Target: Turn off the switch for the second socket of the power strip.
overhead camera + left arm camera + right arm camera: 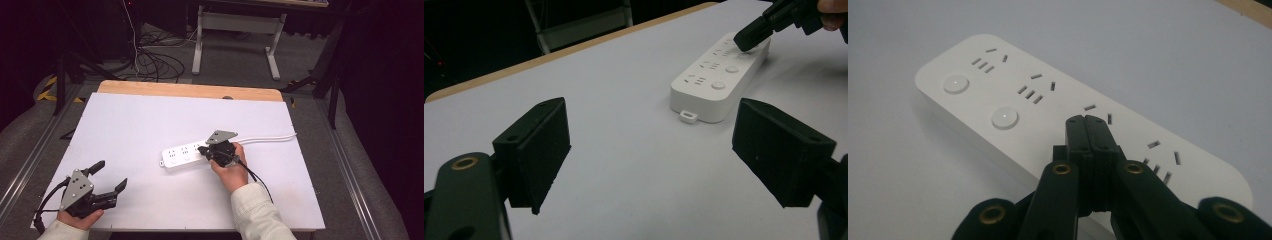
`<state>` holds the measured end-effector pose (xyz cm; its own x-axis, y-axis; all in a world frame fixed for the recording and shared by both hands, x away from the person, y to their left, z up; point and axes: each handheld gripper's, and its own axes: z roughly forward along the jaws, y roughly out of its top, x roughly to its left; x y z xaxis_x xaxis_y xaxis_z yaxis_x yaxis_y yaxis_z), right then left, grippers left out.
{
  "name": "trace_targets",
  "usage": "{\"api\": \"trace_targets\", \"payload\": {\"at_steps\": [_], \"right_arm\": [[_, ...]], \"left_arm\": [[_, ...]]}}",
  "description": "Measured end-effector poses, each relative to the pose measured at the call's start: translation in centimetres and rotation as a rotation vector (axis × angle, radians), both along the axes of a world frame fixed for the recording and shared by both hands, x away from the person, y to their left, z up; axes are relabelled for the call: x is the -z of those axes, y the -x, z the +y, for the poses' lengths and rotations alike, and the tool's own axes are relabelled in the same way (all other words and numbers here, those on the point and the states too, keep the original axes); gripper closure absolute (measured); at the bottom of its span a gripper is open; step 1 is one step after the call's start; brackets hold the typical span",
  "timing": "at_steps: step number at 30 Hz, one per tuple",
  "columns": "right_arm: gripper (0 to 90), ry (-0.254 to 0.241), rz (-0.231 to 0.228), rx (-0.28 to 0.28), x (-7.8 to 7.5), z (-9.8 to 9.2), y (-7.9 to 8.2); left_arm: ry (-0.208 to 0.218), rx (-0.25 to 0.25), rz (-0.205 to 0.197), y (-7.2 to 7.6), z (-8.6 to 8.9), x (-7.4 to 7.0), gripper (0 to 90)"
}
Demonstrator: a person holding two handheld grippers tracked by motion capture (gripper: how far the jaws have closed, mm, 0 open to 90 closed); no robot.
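Power strip (185,157) lies mid-tabletop (150,120); right gripper (1087,125), jaws pressed together on nothing, tips touching a switch spot on it. Left gripper (109,178) idles wide apart, near corner. Press likely underway; outcome unknown.

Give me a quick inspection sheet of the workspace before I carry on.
Surface: white table top, wooden strip along far edge.
Job's things: white power strip lying flat, sockets and round buttons up.
Clutter: nothing seen.
Grippers: left gripper open, hovering apart from the strip; right gripper shut, tip on the strip's top.
Cables: strip's white cord runs right; black cables on floor.
Surroundings: grey floor, white desk frame behind.
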<state>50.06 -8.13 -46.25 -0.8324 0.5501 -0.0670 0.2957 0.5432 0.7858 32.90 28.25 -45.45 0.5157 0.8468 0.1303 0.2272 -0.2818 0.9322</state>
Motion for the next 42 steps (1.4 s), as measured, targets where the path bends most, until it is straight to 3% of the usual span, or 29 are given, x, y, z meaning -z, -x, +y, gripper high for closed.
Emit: {"api": "trace_targets", "payload": {"at_steps": [18,27,36,42], "right_arm": [[90.0,-0.058,-0.033,-0.044,-3.2,-0.4,1.4],[89.4,-0.061,-0.037,-0.069,-4.0,-0.5,2.0],[76.5,-0.057,-0.049,-0.073,-4.6,-0.8,2.4],[55.5,-0.054,-0.070,-0.066,-5.2,-1.1,3.0]], "left_arm": [[0.000,0.003,-0.002,0.0,-0.1,0.0,16.2],[-0.002,0.004,-0.003,0.0,-0.1,0.0,16.2],[-0.004,0.005,0.003,0.0,-0.1,-0.1,16.5],[-0.008,0.004,0.010,0.1,-0.1,-0.1,16.6]]}}
